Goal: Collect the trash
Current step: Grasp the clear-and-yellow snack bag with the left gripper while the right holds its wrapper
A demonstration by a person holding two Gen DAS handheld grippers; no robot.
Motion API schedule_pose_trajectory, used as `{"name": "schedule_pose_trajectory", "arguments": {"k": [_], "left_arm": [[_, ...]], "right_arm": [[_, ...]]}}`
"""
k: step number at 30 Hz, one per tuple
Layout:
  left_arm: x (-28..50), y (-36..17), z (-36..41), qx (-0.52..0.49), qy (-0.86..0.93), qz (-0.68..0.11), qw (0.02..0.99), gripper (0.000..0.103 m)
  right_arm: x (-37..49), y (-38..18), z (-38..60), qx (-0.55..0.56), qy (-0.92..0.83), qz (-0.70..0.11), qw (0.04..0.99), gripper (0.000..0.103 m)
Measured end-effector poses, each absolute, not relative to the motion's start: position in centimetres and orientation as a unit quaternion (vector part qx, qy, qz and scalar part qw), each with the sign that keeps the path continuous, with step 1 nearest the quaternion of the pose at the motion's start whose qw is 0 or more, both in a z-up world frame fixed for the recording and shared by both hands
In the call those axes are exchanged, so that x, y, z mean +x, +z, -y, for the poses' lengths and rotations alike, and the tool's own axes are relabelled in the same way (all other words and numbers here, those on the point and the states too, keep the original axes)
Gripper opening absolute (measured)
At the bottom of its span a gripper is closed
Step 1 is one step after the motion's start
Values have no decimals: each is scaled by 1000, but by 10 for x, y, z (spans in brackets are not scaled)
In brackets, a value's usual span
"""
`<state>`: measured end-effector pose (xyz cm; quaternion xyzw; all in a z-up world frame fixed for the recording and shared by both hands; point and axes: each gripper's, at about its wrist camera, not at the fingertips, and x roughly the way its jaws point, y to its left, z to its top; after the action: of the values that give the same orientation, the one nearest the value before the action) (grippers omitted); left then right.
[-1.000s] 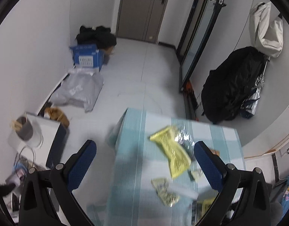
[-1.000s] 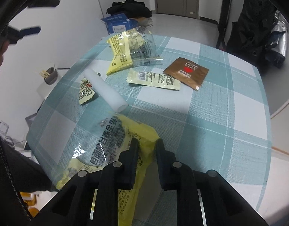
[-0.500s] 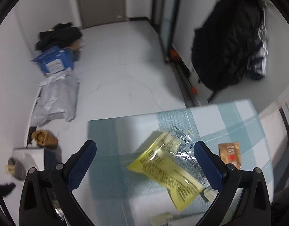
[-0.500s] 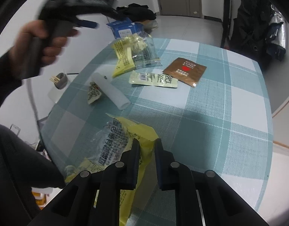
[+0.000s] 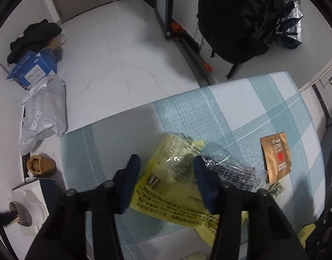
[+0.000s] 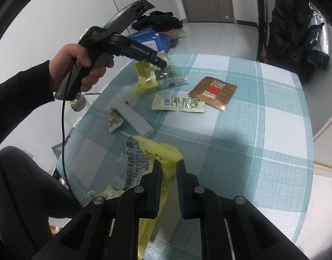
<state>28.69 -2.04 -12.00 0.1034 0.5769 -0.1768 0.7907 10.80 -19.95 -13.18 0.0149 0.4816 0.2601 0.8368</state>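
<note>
A table with a teal checked cloth [image 5: 209, 108] [image 6: 252, 140] carries the trash. My left gripper [image 5: 167, 169] [image 6: 161, 61] points down over a crumpled yellow and clear wrapper [image 5: 174, 186] [image 6: 157, 75] at the table's far left. Its jaws are closing and straddle the wrapper's raised middle without clamping it. My right gripper [image 6: 169, 169] is shut on a second yellow wrapper [image 6: 144, 158] near the front edge. A brown sachet [image 5: 275, 158] [image 6: 213, 91], a pale printed packet [image 6: 179, 104], a white tube [image 6: 135, 117] and a small crumpled wrapper [image 6: 115, 119] lie between them.
A person's hand [image 6: 79, 65] in a dark sleeve holds the left gripper. On the floor beyond the table are a blue box [image 5: 31, 69], a grey mailer bag [image 5: 44, 112] and a black backpack [image 5: 237, 21]. A cup with sticks [image 5: 21, 214] stands left of the table.
The left gripper swung down from above the floor onto the far wrapper, and its wide jaws narrowed around it. The right gripper kept its grip and shifted only slightly.
</note>
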Motion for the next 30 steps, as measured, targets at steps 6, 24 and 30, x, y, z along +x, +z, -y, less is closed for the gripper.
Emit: {"name": "schedule_pose_trajectory", "arguments": {"k": [6, 24, 30], "left_arm": [[289, -117, 18, 63, -166, -600, 780, 7], [251, -69, 7, 15, -109, -555, 824, 1], [231, -42, 1, 5, -102, -533, 840, 1]], "right_arm": [[103, -124, 203, 20, 263, -472, 842, 12], [87, -96, 224, 47, 231, -424, 874, 12], [83, -86, 233, 64, 215, -409, 885, 12]]}}
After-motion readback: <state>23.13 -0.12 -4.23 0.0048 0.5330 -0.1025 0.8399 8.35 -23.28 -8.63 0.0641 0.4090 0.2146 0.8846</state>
